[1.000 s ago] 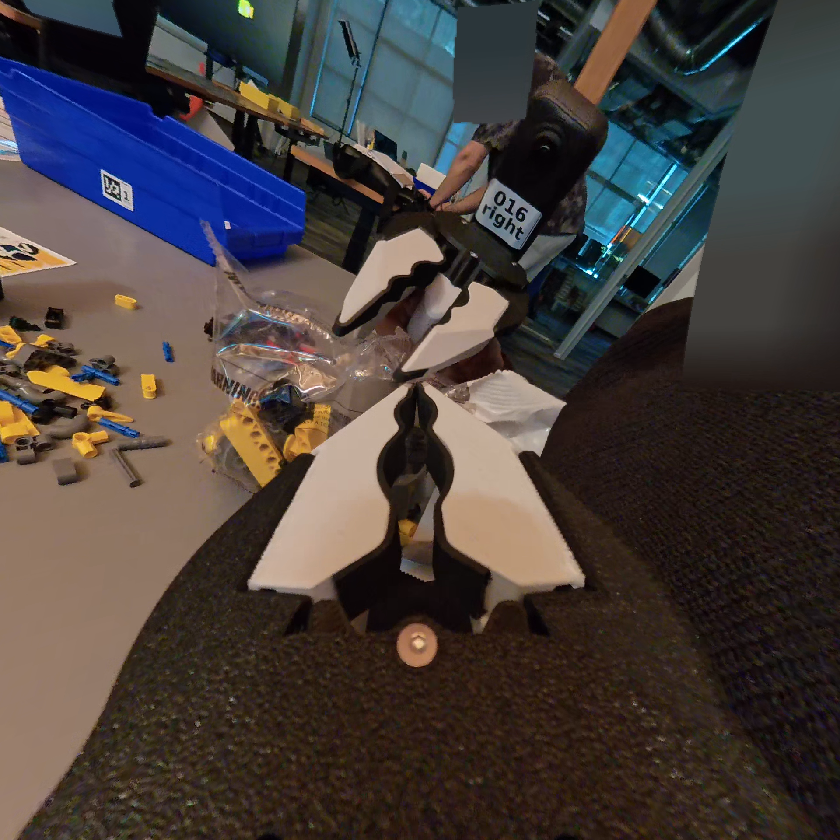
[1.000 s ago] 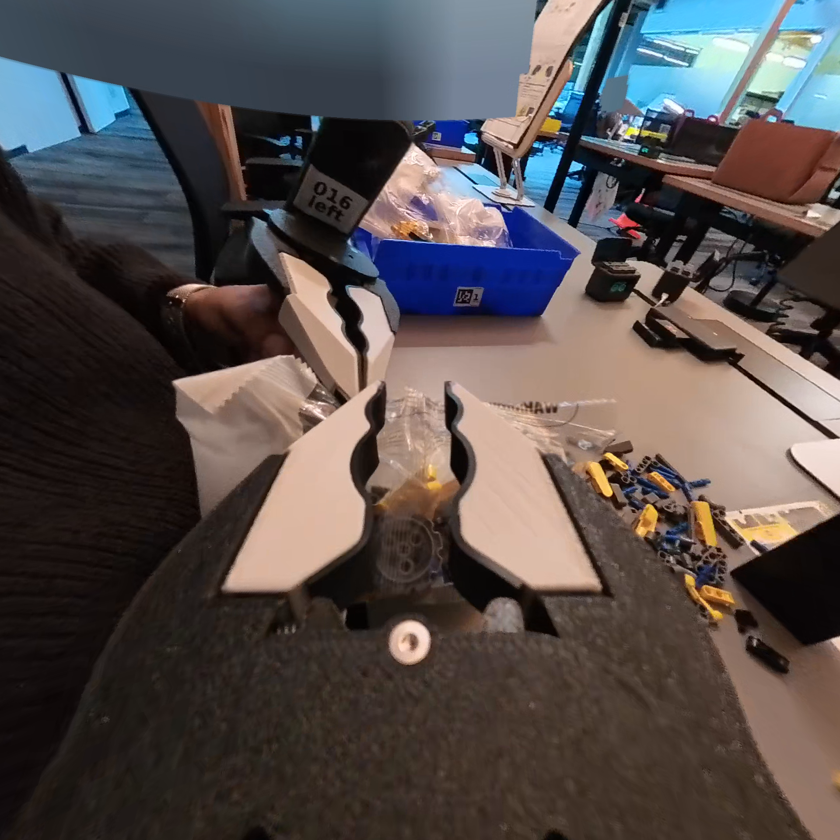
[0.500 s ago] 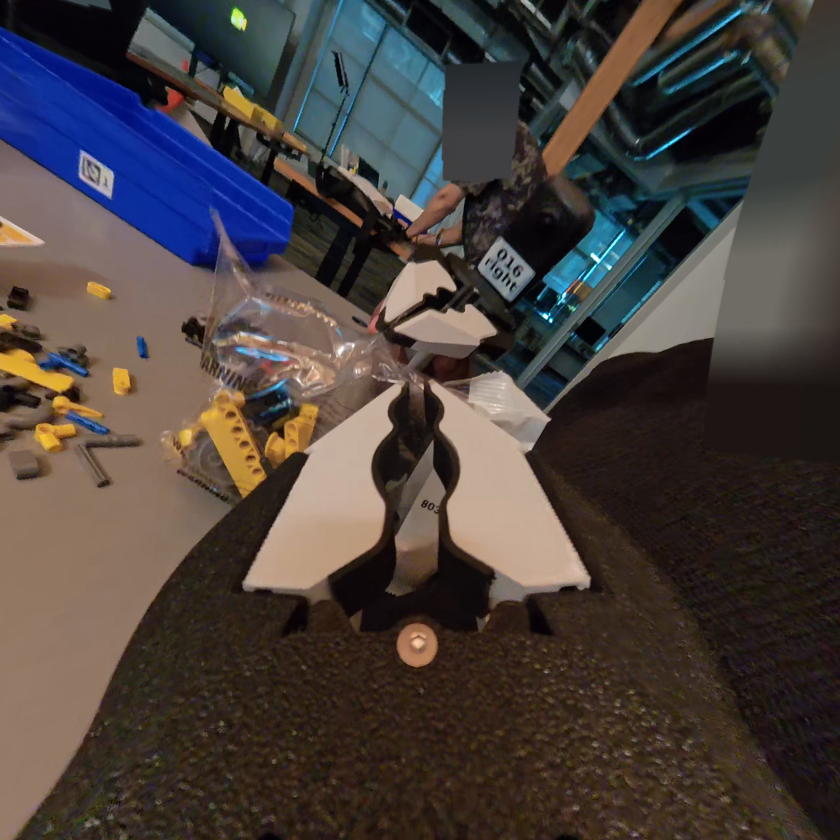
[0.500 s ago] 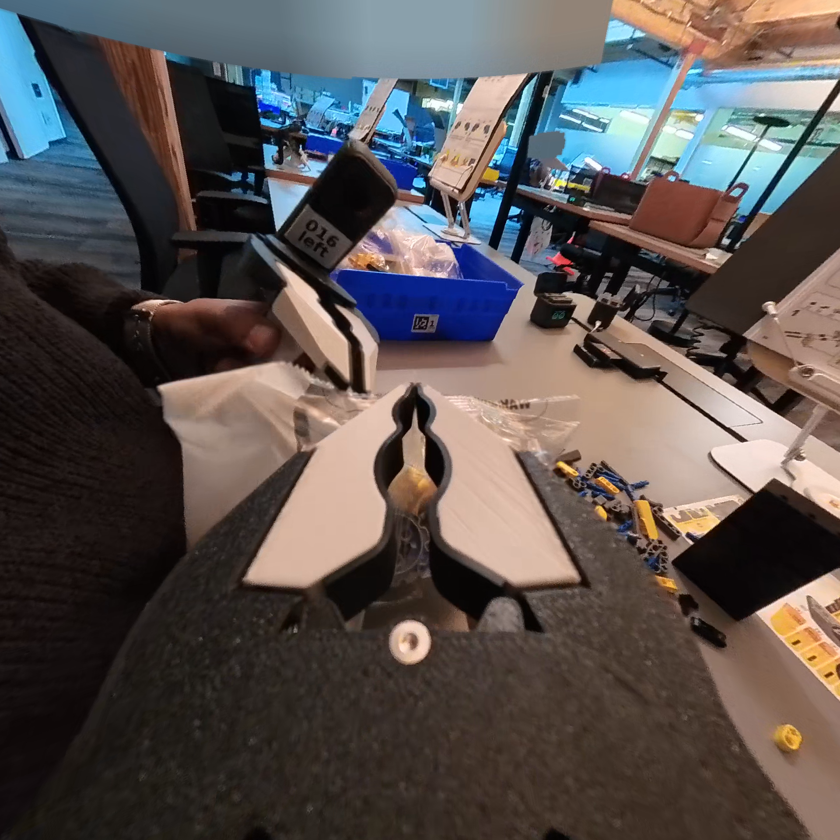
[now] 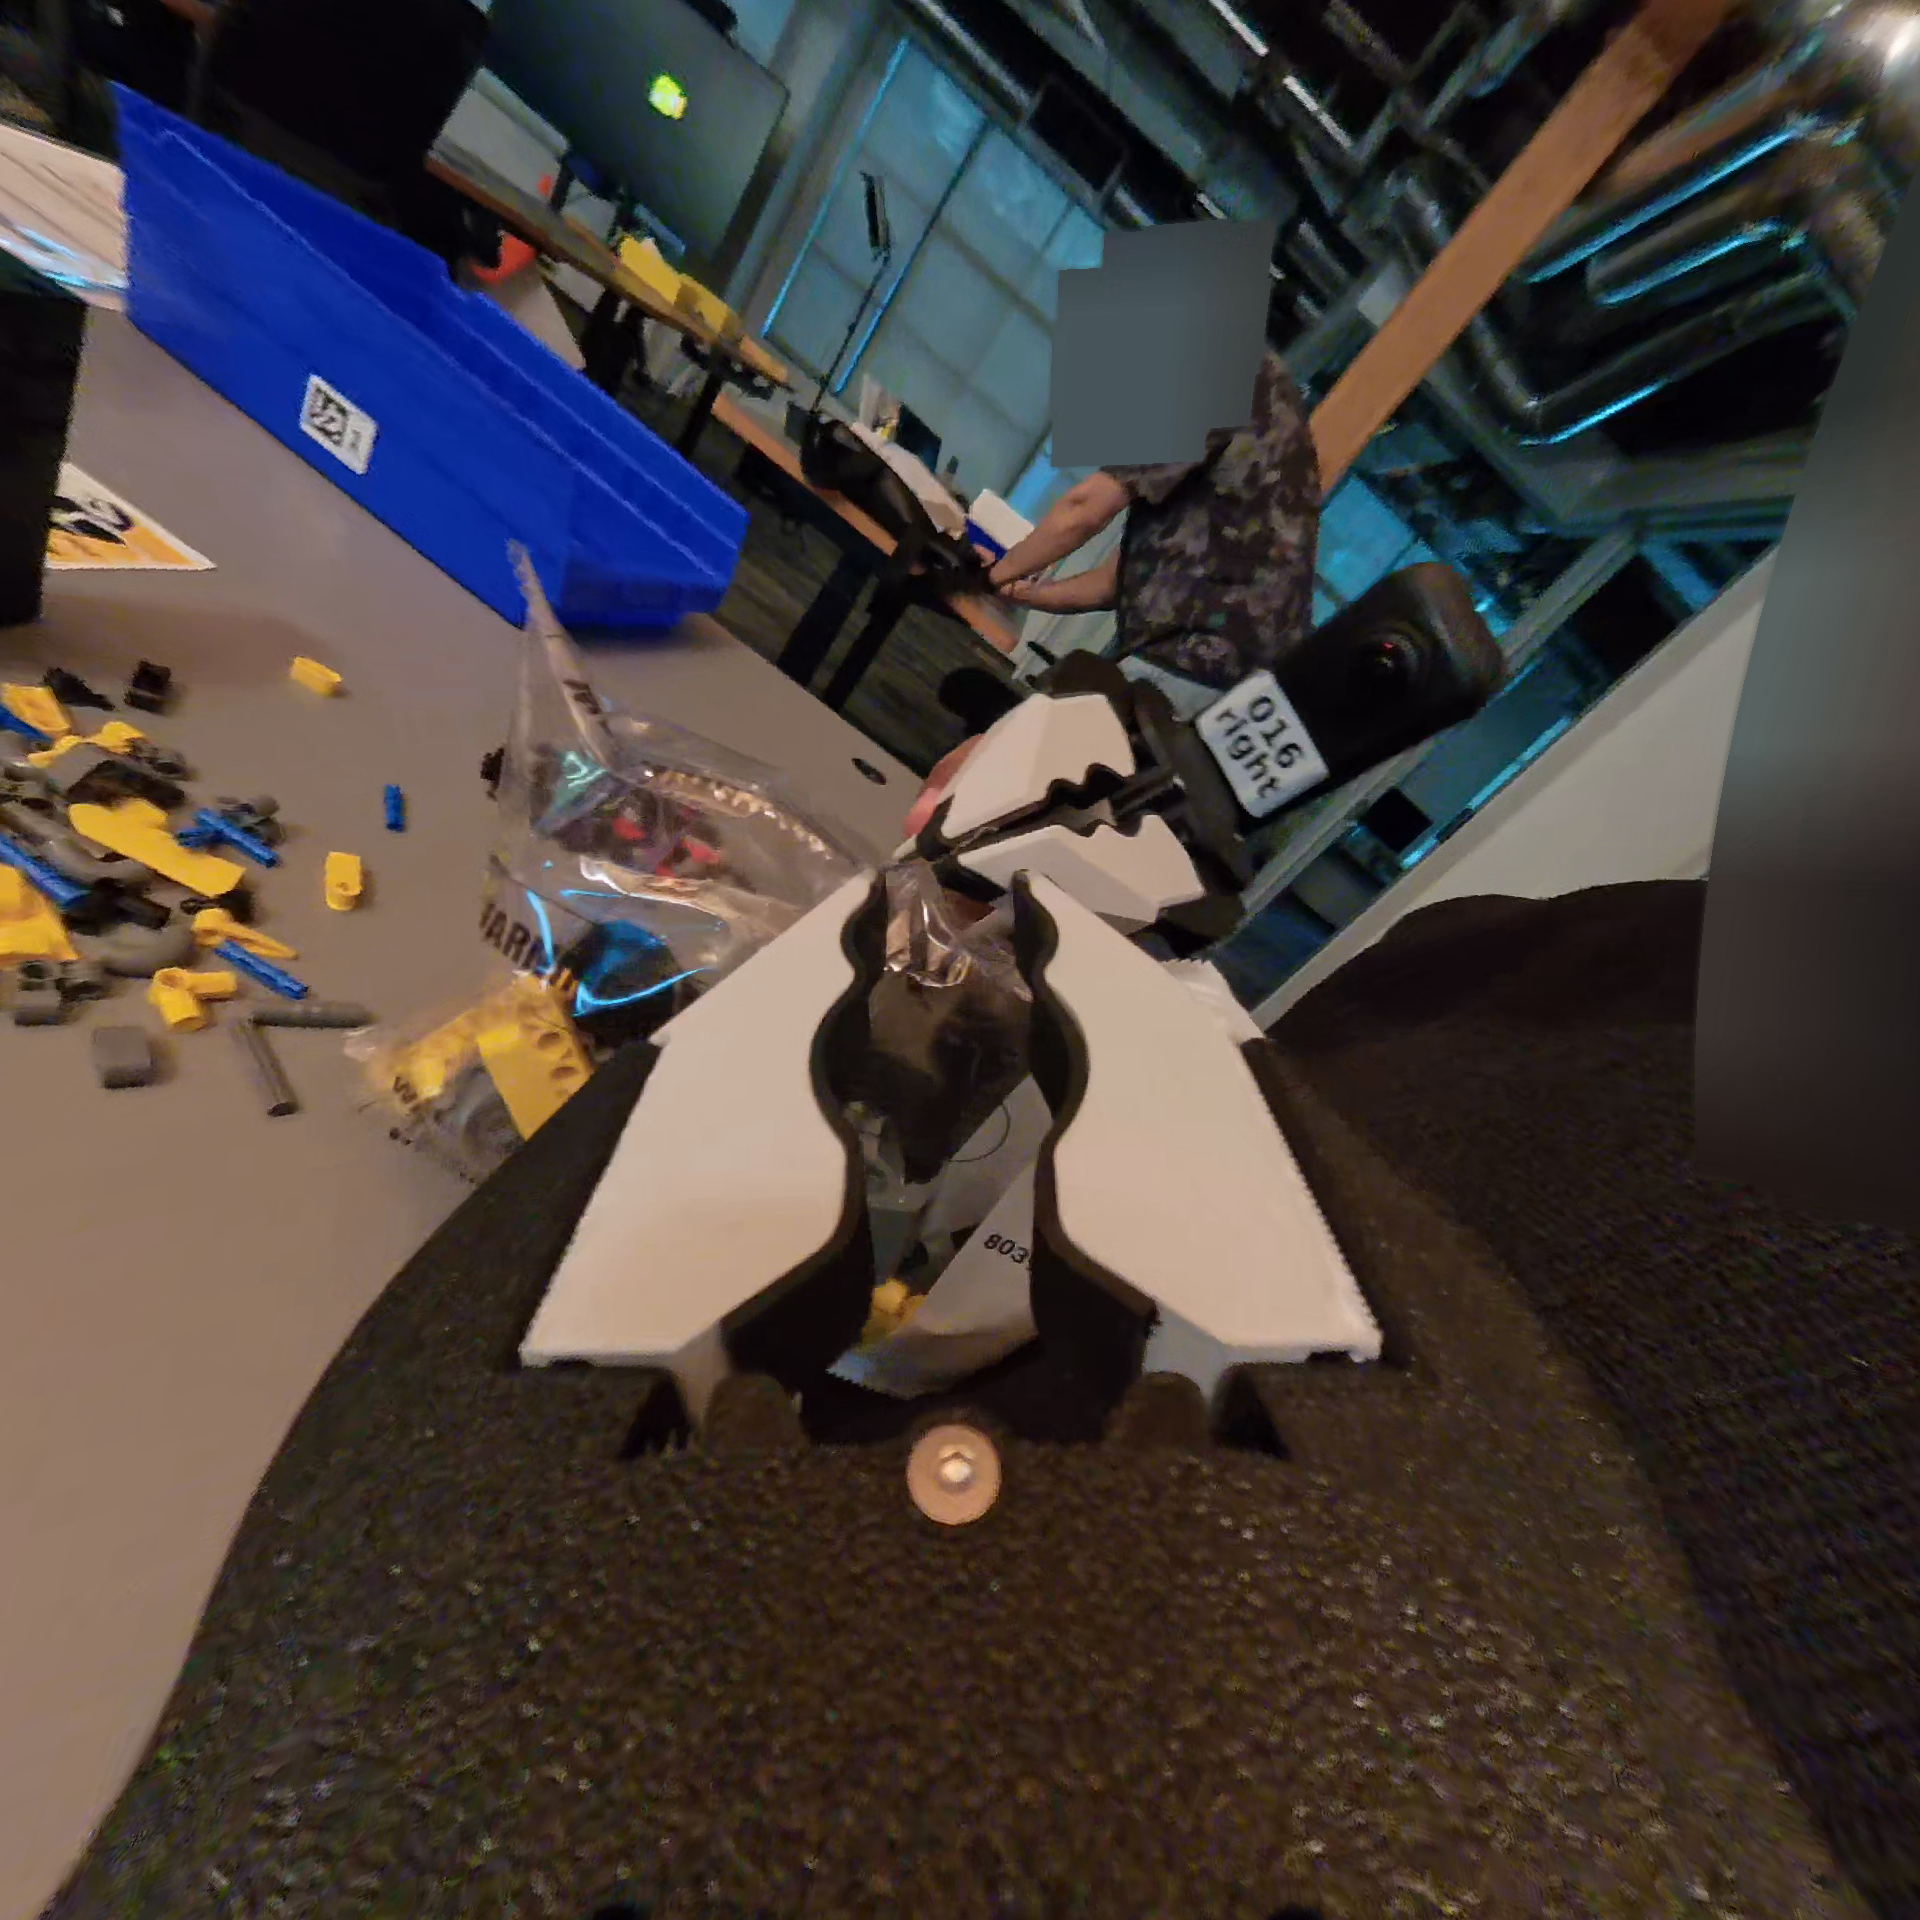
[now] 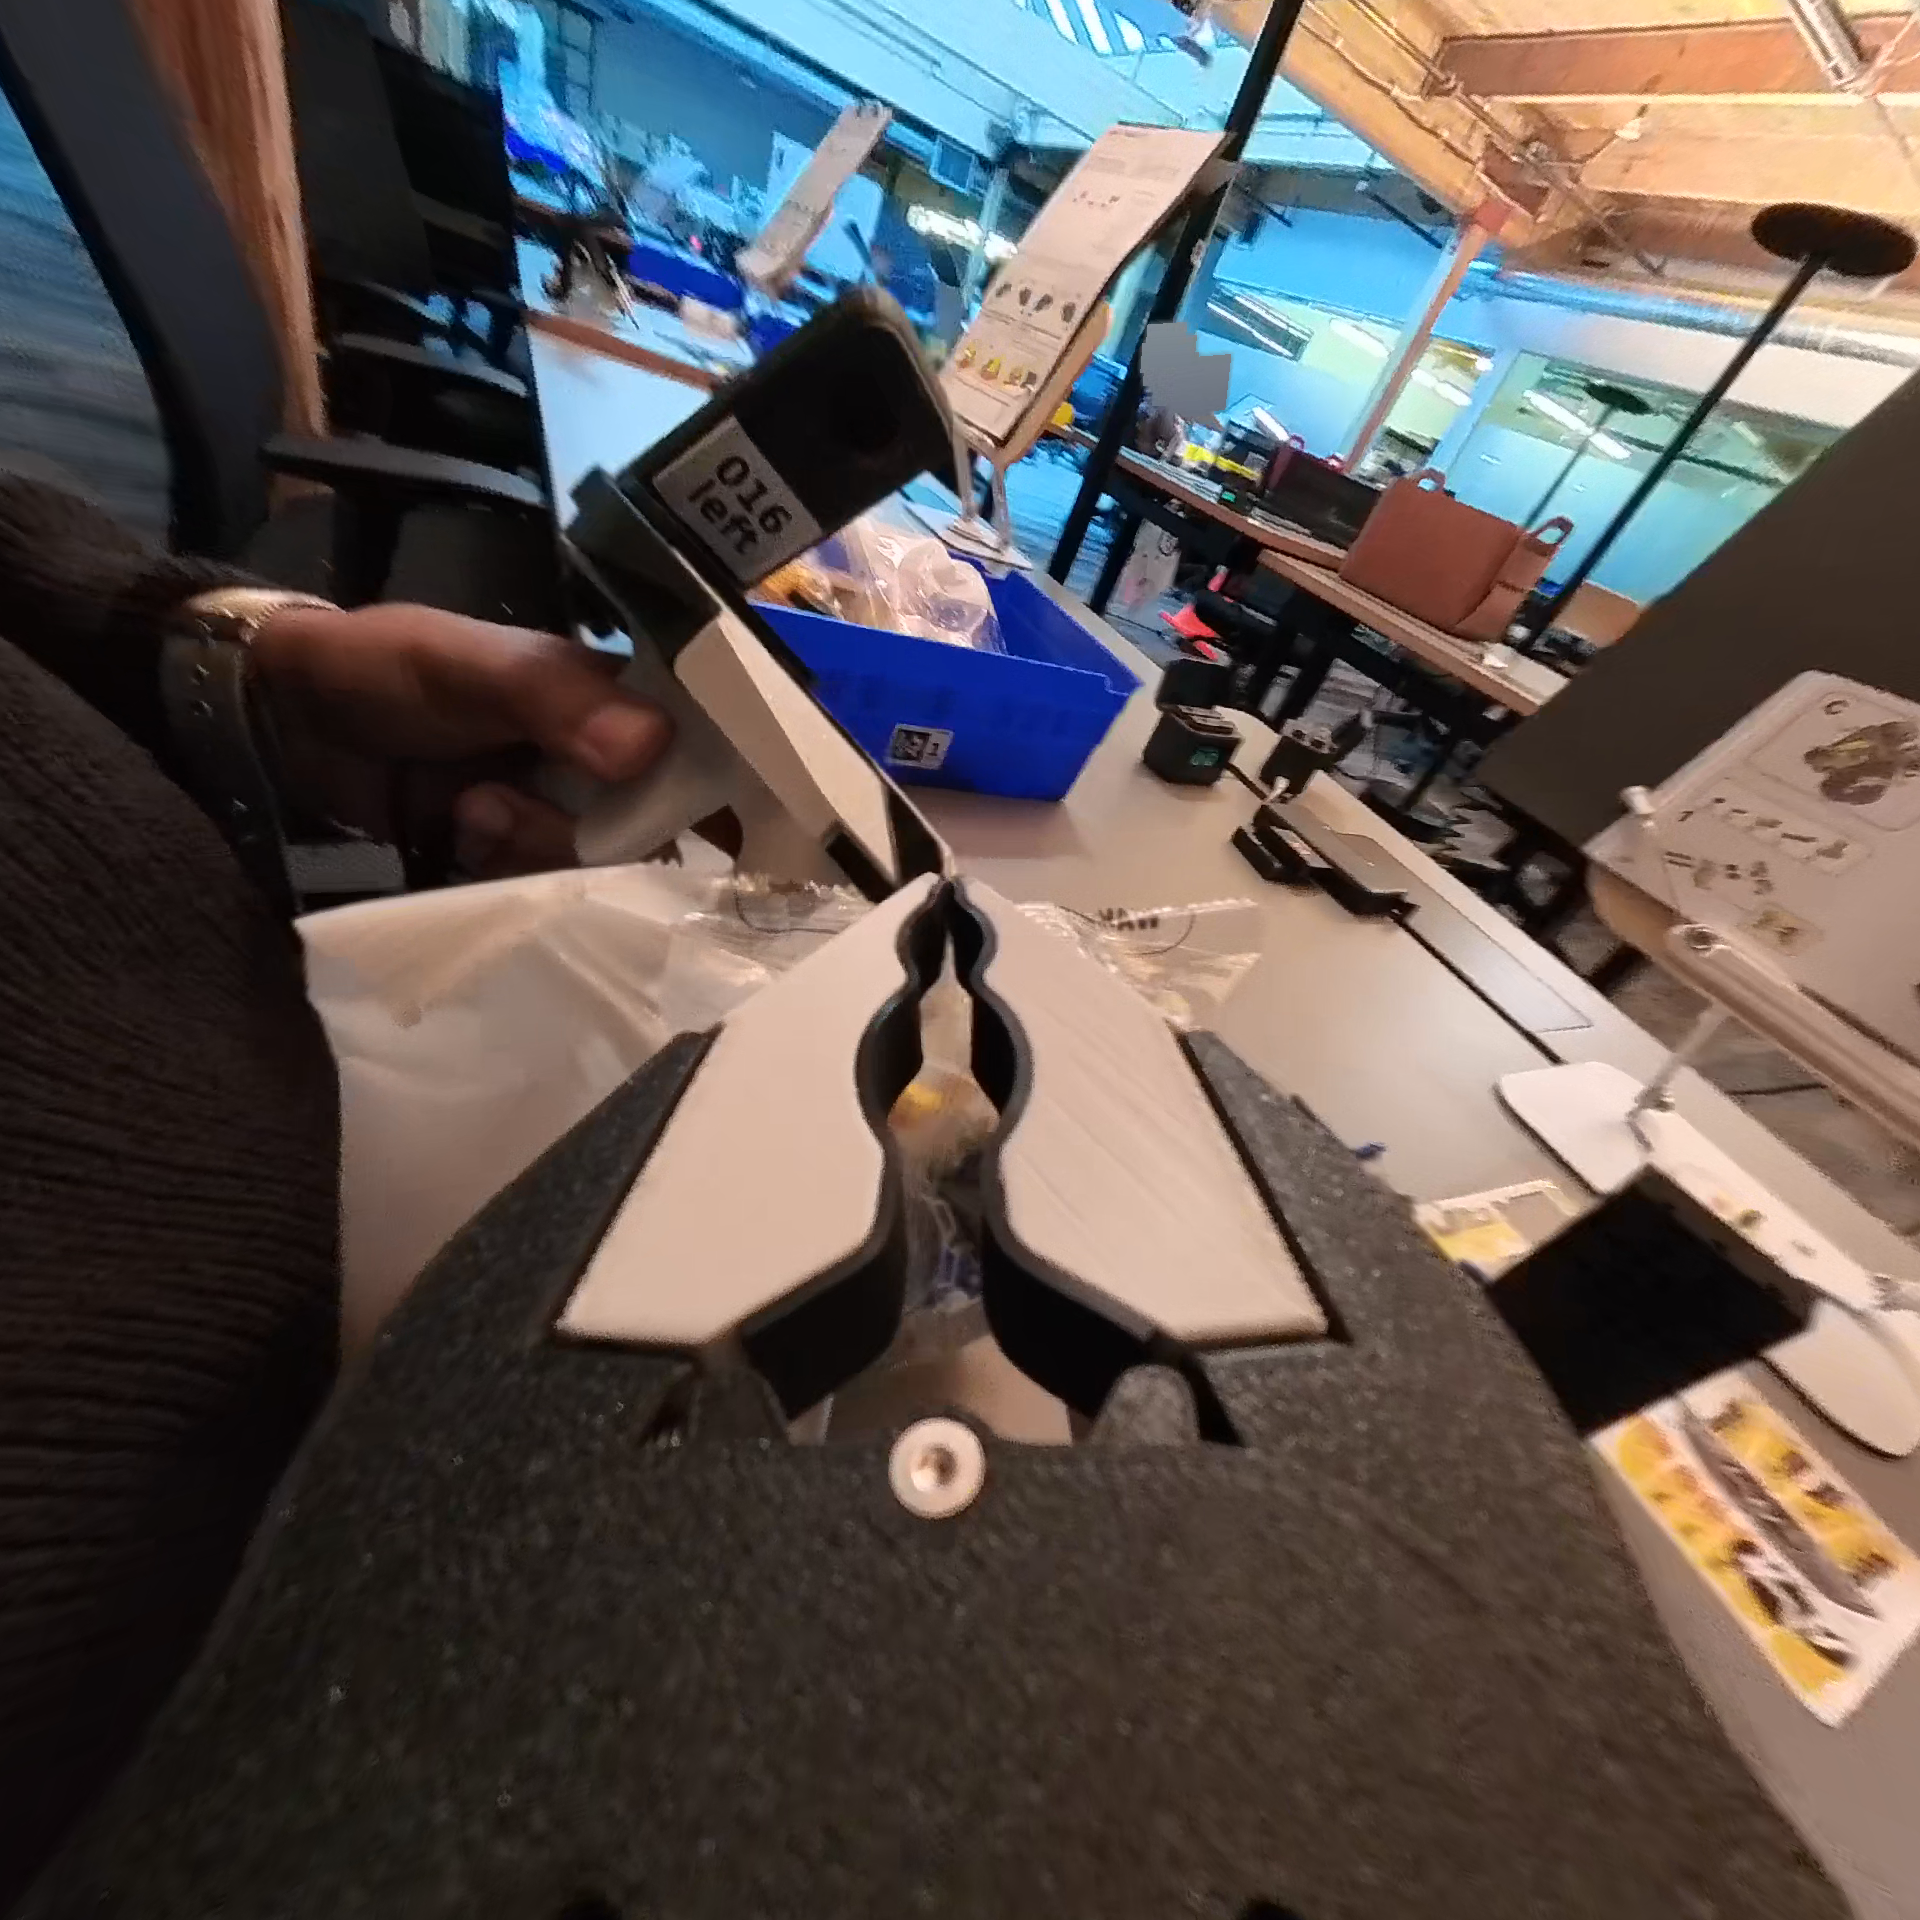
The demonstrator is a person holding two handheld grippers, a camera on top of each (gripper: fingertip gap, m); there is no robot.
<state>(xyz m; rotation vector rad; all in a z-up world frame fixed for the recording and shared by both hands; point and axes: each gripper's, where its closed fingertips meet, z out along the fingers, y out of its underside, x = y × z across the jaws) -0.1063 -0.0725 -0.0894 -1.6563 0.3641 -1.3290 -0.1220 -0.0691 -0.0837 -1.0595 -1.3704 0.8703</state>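
Note:
A clear plastic bag [image 5: 623, 914] of yellow, black and grey building pieces lies at the near edge of the grey table [image 5: 208, 1299]. My left gripper [image 5: 951, 888] has its fingers slightly apart, with crumpled plastic of the bag between them. My right gripper [image 6: 948, 891] is shut on the bag's clear plastic, tip to tip with the left gripper [image 6: 914, 852]. In the left wrist view the right gripper [image 5: 940, 844] lies on its side, jaws together. A white paper bag [image 6: 499, 997] lies under both grippers, against a dark knitted sleeve [image 6: 135, 987].
Loose yellow, blue and grey pieces [image 5: 156, 883] are scattered left of the bag. A blue bin [image 5: 416, 416] stands at the table's back. A booklet on a stand [image 6: 1766, 831], a printed leaflet [image 6: 1766, 1579] and black devices [image 6: 1195, 743] lie to the right. A person [image 5: 1216, 551] stands behind. Only a small space, under 4 cm, lies between the two pairs of fingers.
My right gripper closed on the bag's plastic and rolled onto its side. My left gripper's fingers, shut before, have parted a little. Both views have tilted.

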